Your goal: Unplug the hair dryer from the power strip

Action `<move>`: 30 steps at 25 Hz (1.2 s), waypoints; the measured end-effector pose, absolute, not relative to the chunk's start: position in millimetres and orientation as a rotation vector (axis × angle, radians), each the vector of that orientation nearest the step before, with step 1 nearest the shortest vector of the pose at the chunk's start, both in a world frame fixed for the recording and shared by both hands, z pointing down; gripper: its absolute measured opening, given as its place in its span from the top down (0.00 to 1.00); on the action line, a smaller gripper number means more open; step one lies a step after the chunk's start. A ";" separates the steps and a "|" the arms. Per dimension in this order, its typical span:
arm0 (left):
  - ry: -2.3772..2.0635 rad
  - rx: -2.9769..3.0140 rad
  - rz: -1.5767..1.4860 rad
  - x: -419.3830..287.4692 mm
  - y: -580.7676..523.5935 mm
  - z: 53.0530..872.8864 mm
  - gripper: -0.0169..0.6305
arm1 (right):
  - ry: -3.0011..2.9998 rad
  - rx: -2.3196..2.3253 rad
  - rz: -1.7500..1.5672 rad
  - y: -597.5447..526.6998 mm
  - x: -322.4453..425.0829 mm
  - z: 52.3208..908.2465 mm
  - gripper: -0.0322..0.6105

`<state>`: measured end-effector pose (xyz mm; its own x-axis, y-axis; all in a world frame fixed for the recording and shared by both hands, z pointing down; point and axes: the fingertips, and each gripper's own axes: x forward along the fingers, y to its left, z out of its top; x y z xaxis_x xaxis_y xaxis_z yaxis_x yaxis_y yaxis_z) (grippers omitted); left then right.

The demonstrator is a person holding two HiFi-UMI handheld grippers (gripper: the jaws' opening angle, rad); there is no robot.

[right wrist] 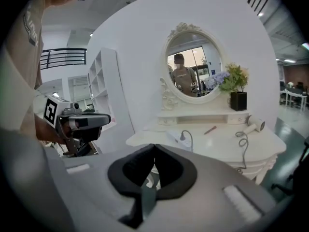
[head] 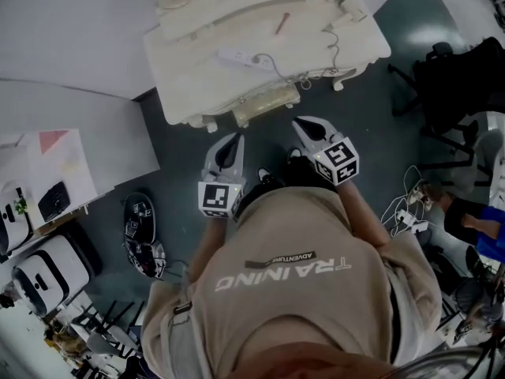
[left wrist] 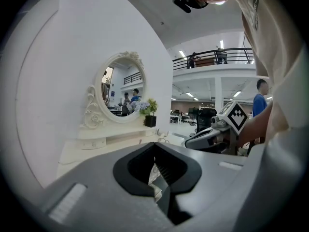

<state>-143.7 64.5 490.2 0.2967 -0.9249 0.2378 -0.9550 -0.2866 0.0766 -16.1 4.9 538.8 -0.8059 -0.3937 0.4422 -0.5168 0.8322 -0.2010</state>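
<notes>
Nothing is done yet: your left gripper (head: 234,142) and right gripper (head: 306,125), jaws closed and empty, sit mid-frame short of the desk (head: 189,93), with the hair dryer (right wrist: 254,125) plugged into the power strip (head: 237,57).

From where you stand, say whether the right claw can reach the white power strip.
Probably not yet: the shut right claw hangs short of the cream dressing table, though nothing blocks the white power strip lying on it.

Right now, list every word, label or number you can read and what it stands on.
"TRAINING": upside down across the person's shirt.
"ADVENTURE": small dark label on that shirt.
Marker cubes: square patterns only, no words.
</notes>
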 end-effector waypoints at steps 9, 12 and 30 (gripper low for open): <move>-1.729 2.274 0.375 -165.2 -32.8 525.1 0.96 | -2.600 0.524 0.429 -80.8 -52.5 586.7 0.95; -1.750 2.215 0.429 -174.8 -74.1 523.3 0.96 | -2.566 0.435 0.342 -118.5 -56.0 604.5 0.95; -1.446 2.143 0.756 -203.4 -207.6 637.0 0.96 | -2.472 0.354 0.566 -199.7 -128.0 671.8 0.89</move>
